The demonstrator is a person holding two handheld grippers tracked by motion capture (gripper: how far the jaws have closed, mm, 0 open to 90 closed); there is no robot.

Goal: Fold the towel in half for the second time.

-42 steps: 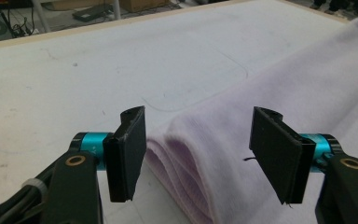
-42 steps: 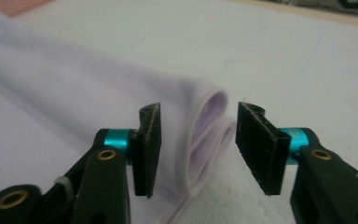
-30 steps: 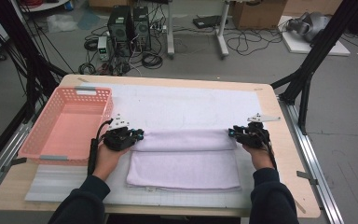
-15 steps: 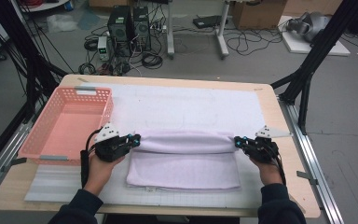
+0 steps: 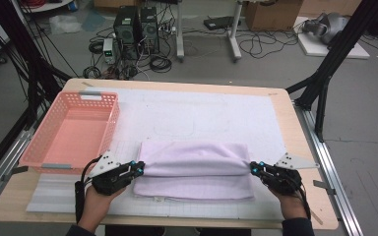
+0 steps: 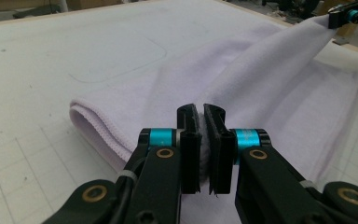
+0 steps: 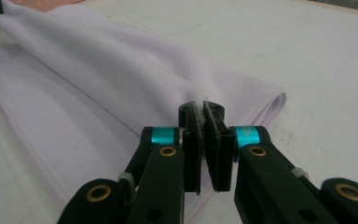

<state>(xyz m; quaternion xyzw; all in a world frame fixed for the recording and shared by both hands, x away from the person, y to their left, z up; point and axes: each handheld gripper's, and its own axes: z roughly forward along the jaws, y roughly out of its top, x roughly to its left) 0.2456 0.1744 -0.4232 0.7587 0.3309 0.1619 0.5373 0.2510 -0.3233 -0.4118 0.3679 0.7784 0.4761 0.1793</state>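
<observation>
Fold in progress: lilac towel (image 5: 194, 169) lies mid-desk, right of the pink basket (image 5: 71, 130). Left tongs (image 5: 139, 168) and right tongs (image 5: 254, 168) are each clamped on a corner of the raised top layer — keep both level w/ even tension, then lay the edge flush on the near hem.

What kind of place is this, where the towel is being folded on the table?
Probably a robotics or data-collection lab, not a home. Desktop computers and loose cables sit on the floor behind the table, black frame struts stand around it, and the lilac towel is handled with instrumented grippers.
</observation>
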